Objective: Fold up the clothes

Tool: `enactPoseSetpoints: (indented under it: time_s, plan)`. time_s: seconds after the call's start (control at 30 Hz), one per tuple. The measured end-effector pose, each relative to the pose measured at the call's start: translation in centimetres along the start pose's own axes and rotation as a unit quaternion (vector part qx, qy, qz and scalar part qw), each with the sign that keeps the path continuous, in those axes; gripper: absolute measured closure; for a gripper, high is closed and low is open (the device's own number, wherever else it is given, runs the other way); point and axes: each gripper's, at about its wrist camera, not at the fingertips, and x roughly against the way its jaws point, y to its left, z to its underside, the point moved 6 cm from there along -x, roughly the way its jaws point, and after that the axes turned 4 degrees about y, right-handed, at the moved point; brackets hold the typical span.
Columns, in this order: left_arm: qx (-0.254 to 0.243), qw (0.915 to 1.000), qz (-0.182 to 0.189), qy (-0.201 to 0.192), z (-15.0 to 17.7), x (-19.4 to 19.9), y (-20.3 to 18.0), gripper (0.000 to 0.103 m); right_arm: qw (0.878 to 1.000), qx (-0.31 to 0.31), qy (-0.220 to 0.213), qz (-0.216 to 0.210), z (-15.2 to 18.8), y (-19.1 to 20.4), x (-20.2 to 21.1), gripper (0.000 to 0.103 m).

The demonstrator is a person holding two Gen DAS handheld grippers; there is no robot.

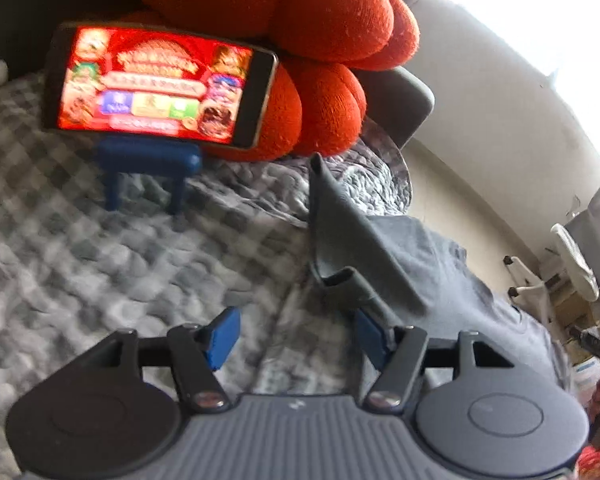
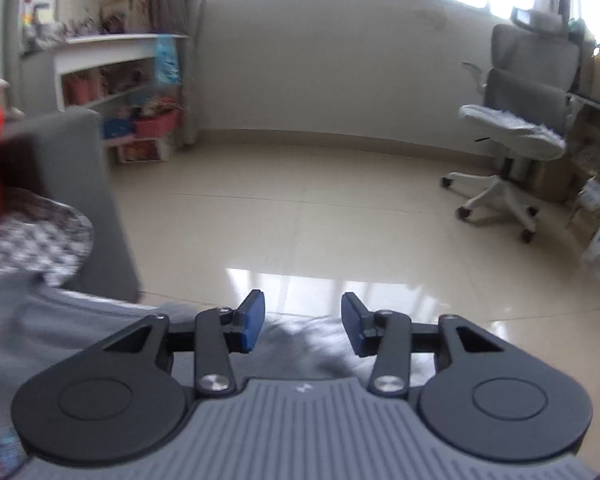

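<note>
Left gripper [image 1: 296,340] gapes wide, soft grey shirt [image 1: 384,256] brushing its right finger; right gripper [image 2: 303,322] open above it.

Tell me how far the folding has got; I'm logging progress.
Early stage. Done: one flap of the grey garment already looks turned over on the checked blanket. In hand: nothing; the left tongs and right tongs are both open. Left: the remaining folds and squaring up.
</note>
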Motion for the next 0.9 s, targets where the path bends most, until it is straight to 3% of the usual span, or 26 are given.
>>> enactPoseSetpoints:
  time_s: [0.17,0.2,0.23,0.27,0.3,0.5,0.8,0.9]
  plan:
    - [0.029,0.9992,0.028,-0.002,-0.8,-1.8,-2.1,0.036,0.997,-0.044,0.014,-0.056,2.2,2.3,3.5,0.054]
    - [0.031,0.9992,0.024,-0.006,-0.9,-2.2,-2.5,0.040,0.996,-0.052,0.024,-0.064,3.0,2.7,4.1,0.054]
    - [0.027,0.9996,0.002,-0.007,-0.9,-2.9,-2.8,0.052,0.995,-0.061,0.034,-0.072,3.7,3.1,4.6,0.054]
    - [0.022,0.9996,-0.020,-0.005,-0.9,-3.5,-3.0,0.092,0.993,-0.069,0.044,-0.080,4.5,3.5,5.2,0.054]
    - [0.013,0.9991,-0.040,0.006,-0.7,-4.0,-3.2,0.095,0.992,-0.077,0.054,-0.088,5.2,3.9,5.7,0.054]
    - [-0.020,0.9979,-0.055,-0.029,1.1,-1.7,-2.8,0.096,0.989,-0.077,0.091,-0.084,10.7,2.8,9.5,0.053]
    - [0.043,0.9989,-0.008,-0.015,0.7,0.2,-1.3,0.089,0.986,-0.134,0.068,-0.072,13.6,-1.3,14.5,0.049]
    - [0.021,0.9997,0.009,-0.011,1.7,3.1,-1.1,0.081,0.987,-0.123,0.071,-0.070,15.0,-1.9,16.4,0.047]
